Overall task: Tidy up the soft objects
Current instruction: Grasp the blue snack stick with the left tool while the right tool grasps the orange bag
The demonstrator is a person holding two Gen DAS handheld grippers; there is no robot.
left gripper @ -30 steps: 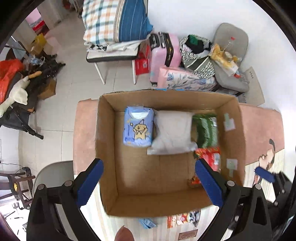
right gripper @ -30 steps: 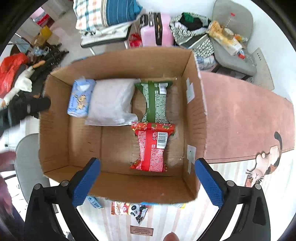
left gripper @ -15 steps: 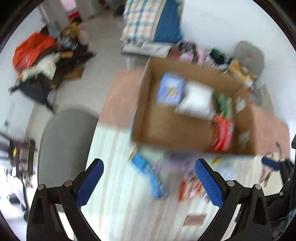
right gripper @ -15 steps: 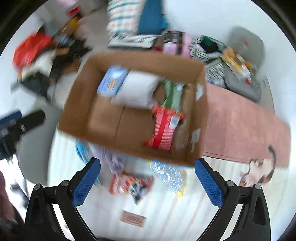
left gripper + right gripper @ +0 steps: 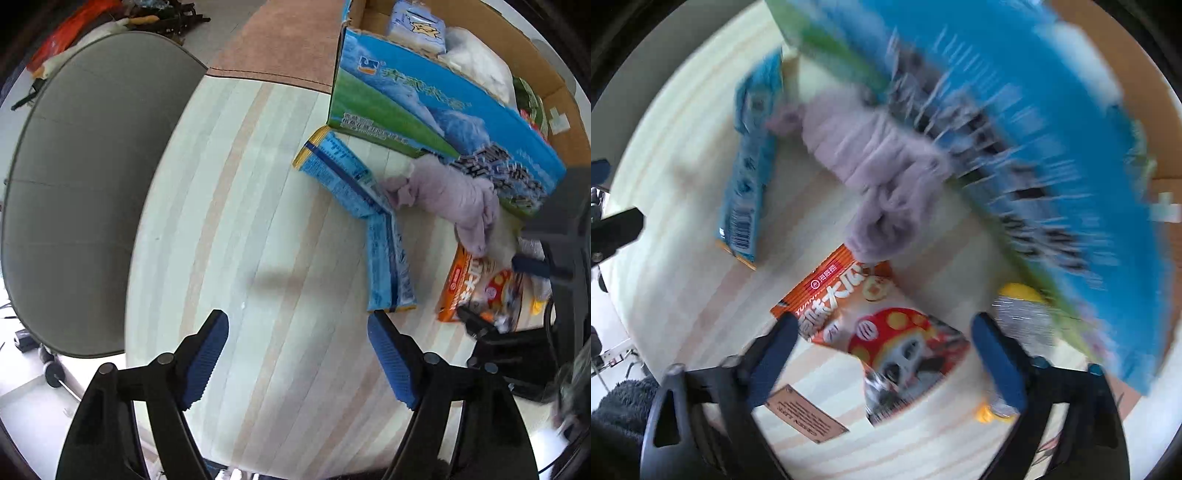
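Box point(image 5: 436, 110) holds tissue pack point(image 5: 417, 24), probably white bag point(image 5: 476, 61).

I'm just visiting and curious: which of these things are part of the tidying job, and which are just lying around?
Part of the job:
cardboard box
purple cloth
blue packets
orange snack bag
right hand-held gripper, open over the snack bag
left hand-held gripper, open

Just lying about:
grey chair
brown label
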